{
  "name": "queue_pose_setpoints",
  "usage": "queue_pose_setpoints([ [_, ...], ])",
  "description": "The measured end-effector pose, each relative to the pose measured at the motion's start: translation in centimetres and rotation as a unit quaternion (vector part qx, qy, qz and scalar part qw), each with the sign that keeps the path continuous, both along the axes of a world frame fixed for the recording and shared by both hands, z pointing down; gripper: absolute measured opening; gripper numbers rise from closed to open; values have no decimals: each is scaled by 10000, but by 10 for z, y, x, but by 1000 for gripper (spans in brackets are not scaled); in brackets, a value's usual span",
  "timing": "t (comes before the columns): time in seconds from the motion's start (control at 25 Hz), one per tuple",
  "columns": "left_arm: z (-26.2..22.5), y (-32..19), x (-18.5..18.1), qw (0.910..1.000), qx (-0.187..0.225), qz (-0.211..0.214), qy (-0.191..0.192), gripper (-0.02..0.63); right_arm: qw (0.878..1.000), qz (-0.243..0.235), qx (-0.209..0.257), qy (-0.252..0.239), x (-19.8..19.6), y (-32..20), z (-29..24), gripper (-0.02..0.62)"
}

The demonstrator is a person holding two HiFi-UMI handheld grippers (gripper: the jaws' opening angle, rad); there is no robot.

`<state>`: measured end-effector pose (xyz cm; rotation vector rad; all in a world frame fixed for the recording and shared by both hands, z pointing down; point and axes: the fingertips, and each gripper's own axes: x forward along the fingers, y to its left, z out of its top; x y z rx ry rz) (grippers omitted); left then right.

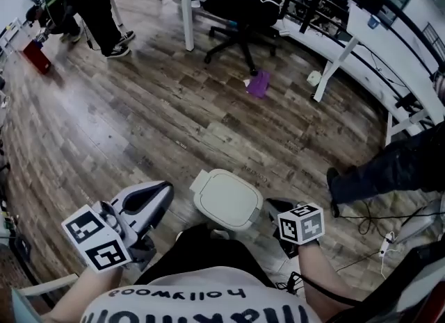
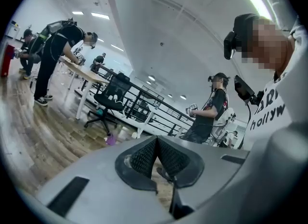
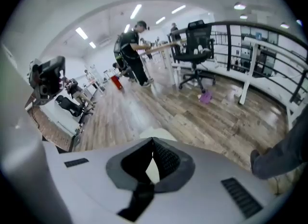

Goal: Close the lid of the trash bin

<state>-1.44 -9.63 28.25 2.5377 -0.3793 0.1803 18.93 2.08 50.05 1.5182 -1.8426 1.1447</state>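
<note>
The left gripper [image 2: 156,140] has its two dark ribbed jaws pressed together at the tips, with nothing between them. The right gripper [image 3: 153,142] is closed in the same way and is also empty. Through the narrow slit behind its jaw tips a pale surface shows, which looks like the lid of the bin.

In the head view the white trash bin [image 1: 208,210] stands on the wooden floor [image 1: 139,120], between the two grippers and just in front of the person's body. The left gripper is beside the bin on its left and the right gripper is close on its right. I cannot tell if either one touches it. The lid [image 1: 233,193] lies flat on top of the bin and appears to be down.

Each gripper carries a cube with black and white square markers. Below the bin in the head view is the person's white shirt [image 1: 201,299]. The word "hollywood" is printed on it and appears upside down there, and the left gripper view shows only "hollyw". The bigger letters under it I cannot read with certainty.

Beyond the bin a small purple thing [image 1: 259,84] lies on the floor, and further away stands a black office chair [image 1: 240,2]. To the right of the bin are a dark trouser leg and a shoe [image 1: 334,179]. Far to the upper left of the bin another person [image 1: 97,9] stands near a red thing [image 1: 36,56].
</note>
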Motion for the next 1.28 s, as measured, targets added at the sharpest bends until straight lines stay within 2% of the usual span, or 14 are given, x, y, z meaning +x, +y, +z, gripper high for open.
queue_pose_setpoints([
  [0.12, -13, -3, 5, 9990, 112, 422, 65, 8, 9942, 299, 989, 301, 2, -24, -73, 8],
  [0.2, -26, -2, 8, 9974, 187, 679, 162, 8, 9831, 513, 1731, 311, -2, -32, -128, 8],
  [0.36, -42, 4, 11, 9929, 344, 1126, 195, 8, 9404, 961, 3260, -137, -24, -33, -231, 8],
  [0.48, -45, 15, 10, 9894, 424, 1375, 211, 8, 9125, 1295, 3865, -330, -35, -18, -277, 8],
  [0.6, -49, 23, 9, 9864, 483, 1551, 266, 8, 8973, 1429, 4169, -238, -39, -3, -307, 8],
  [0.8, -58, 26, 8, 9860, 567, 1518, 400, 8, 8854, 1437, 4419, 140, -38, 14, -347, 8],
  [0.96, -67, 22, 4, 9870, 627, 1402, 484, 8, 8810, 1385, 4512, 314, -48, 21, -361, 8],
  [1.28, -65, 26, -5, 9867, 649, 1399, 514, 8, 8804, 1375, 4526, 331, -56, 29, -358, 8],
])
